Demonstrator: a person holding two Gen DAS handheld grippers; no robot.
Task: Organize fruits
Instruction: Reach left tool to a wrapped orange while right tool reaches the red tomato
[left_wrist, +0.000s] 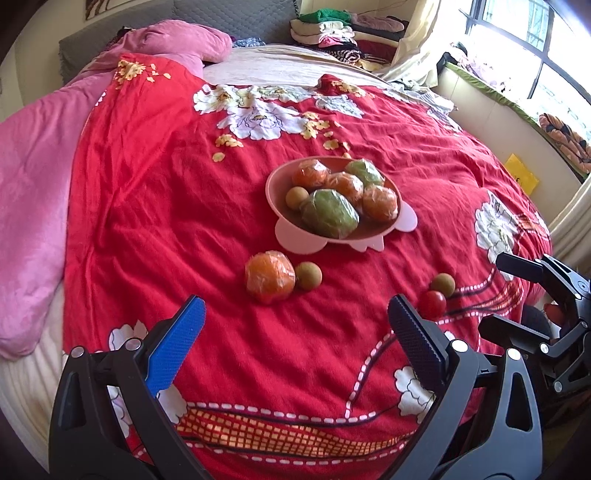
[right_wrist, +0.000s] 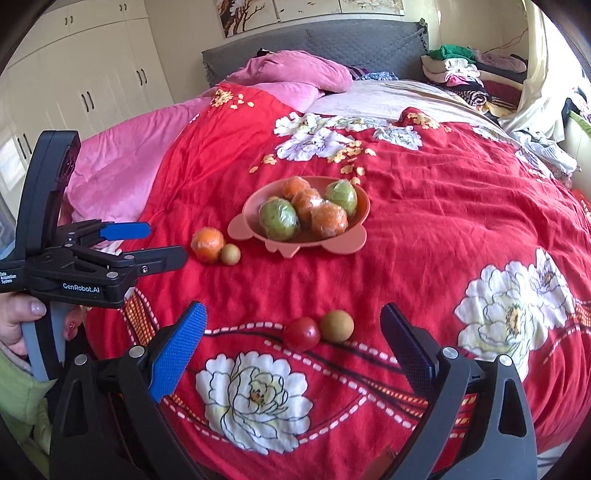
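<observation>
A pink bowl (left_wrist: 280, 229) (right_wrist: 240, 230) on the red bedspread holds several plastic-wrapped orange and green fruits and a small brown one. In front of it lie a wrapped orange (left_wrist: 269, 277) (right_wrist: 207, 244) touching a small brown fruit (left_wrist: 308, 276) (right_wrist: 231, 254). To the right lie a red tomato (left_wrist: 433, 303) (right_wrist: 301, 333) and another brown fruit (left_wrist: 442, 284) (right_wrist: 337, 326), touching. My left gripper (left_wrist: 295, 317) is open and empty, just short of the orange. My right gripper (right_wrist: 293, 325) is open and empty, with the tomato and brown fruit between its fingertips' line.
The red floral bedspread (left_wrist: 184, 184) covers the bed, with a pink quilt (left_wrist: 29, 184) on the left. Folded clothes (left_wrist: 332, 29) are piled at the headboard. A window ledge (left_wrist: 498, 110) runs on the right. White wardrobes (right_wrist: 92, 74) stand beyond the bed.
</observation>
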